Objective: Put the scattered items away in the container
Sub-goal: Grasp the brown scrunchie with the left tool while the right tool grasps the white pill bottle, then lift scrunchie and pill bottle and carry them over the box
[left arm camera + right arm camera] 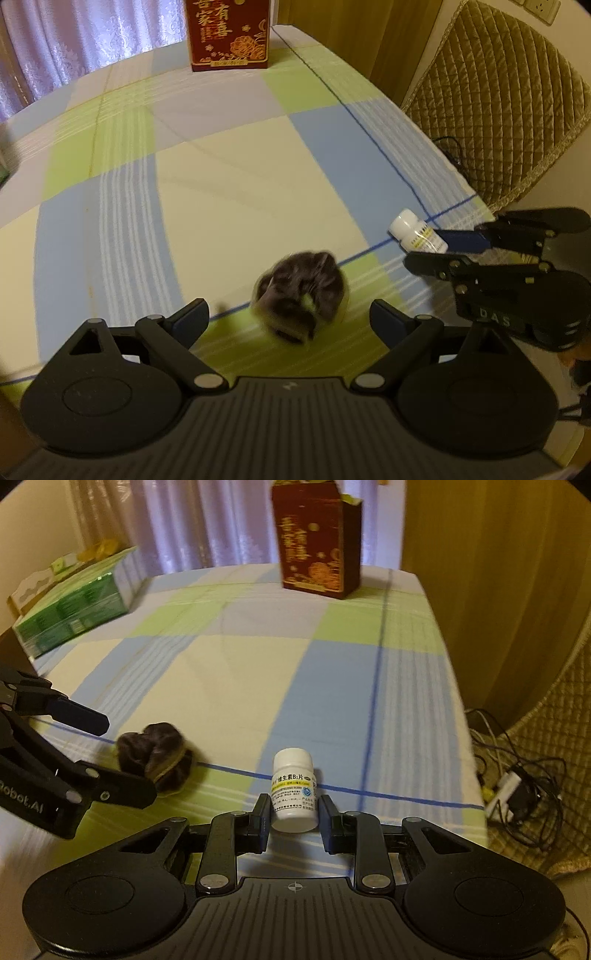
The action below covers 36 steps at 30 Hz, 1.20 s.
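Two pickups underway: the right claw (293, 821) brackets the white bottle (294, 790), not clearly pinching yet; the left claw (290, 317), spread wide, frames the dark hair tie (301, 295) on the counter (229, 177). Next, I'd say: squeeze, lift, carry to the far red box (317, 542).

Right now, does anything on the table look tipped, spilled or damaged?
Nothing stands out. The white bottle is capped between the right gripper fingers; the hair scrunchie lies intact before the open left gripper.
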Each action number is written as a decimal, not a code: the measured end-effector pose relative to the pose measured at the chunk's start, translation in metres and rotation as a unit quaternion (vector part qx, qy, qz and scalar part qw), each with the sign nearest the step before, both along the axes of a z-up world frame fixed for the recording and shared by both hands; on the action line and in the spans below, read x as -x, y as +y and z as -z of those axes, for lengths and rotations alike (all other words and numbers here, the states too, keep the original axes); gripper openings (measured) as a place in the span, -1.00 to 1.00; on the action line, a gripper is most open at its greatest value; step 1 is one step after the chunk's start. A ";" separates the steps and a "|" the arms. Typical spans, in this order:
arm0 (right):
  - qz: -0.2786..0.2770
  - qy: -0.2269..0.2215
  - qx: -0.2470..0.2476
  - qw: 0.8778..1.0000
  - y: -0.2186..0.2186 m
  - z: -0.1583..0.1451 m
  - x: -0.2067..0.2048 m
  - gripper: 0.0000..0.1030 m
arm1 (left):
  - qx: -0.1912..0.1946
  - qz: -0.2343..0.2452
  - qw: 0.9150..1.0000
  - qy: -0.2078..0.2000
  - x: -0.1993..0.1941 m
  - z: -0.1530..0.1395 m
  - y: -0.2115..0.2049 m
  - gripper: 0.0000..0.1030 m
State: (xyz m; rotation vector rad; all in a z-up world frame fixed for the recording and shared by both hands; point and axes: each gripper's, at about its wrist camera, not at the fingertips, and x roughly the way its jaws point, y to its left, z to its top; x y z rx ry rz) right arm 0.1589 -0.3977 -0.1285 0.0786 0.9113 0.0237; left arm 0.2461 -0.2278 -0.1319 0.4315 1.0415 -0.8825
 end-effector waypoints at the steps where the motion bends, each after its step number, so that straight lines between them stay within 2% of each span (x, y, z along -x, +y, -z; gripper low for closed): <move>1: 0.004 0.001 -0.001 1.000 -0.003 0.000 0.001 -0.43 | 0.001 0.001 1.000 0.000 -0.001 0.001 -0.003 0.72; 3: 0.012 0.002 -0.003 1.000 -0.007 -0.001 0.002 -0.43 | 0.001 0.002 1.000 -0.002 -0.001 0.004 -0.008 0.59; 7: 0.018 0.003 -0.005 1.000 -0.011 -0.002 0.005 -0.43 | -0.006 -0.001 1.000 0.004 -0.005 0.015 -0.013 0.10; 9: 0.017 0.004 -0.007 1.000 -0.010 -0.002 0.006 -0.43 | 0.003 0.004 1.000 0.001 -0.003 0.014 -0.010 -0.07; 11: 0.013 0.004 -0.010 1.000 -0.009 -0.002 0.008 -0.43 | 0.005 0.005 1.000 0.001 -0.001 0.013 -0.006 -0.34; 13: 0.003 0.005 -0.017 1.000 -0.007 -0.003 0.011 -0.43 | 0.008 -0.004 1.000 0.003 0.000 0.011 0.002 -0.44; 16: -0.020 0.007 -0.027 0.999 0.001 -0.004 0.018 -0.43 | 0.011 -0.017 1.000 0.015 0.005 0.007 0.018 -0.50; 24: -0.086 0.020 -0.053 0.995 0.030 -0.005 0.045 -0.43 | -0.021 -0.043 0.998 0.035 0.049 -0.006 0.074 -0.52; 30: -0.139 0.033 -0.063 0.988 0.054 -0.002 0.068 -0.39 | -0.048 -0.093 0.993 0.063 0.084 -0.004 0.118 -0.51; 31: -0.144 0.032 -0.061 0.987 0.057 -0.001 0.070 0.01 | -0.048 -0.103 0.991 0.065 0.087 -0.004 0.123 -0.50; 33: -0.144 0.022 -0.048 0.988 0.062 -0.002 0.073 0.61 | -0.044 -0.120 0.990 0.066 0.091 -0.005 0.129 -0.50; 36: -0.145 0.009 -0.040 0.989 0.066 -0.004 0.069 0.61 | -0.037 -0.137 0.988 0.056 0.091 -0.006 0.131 -0.48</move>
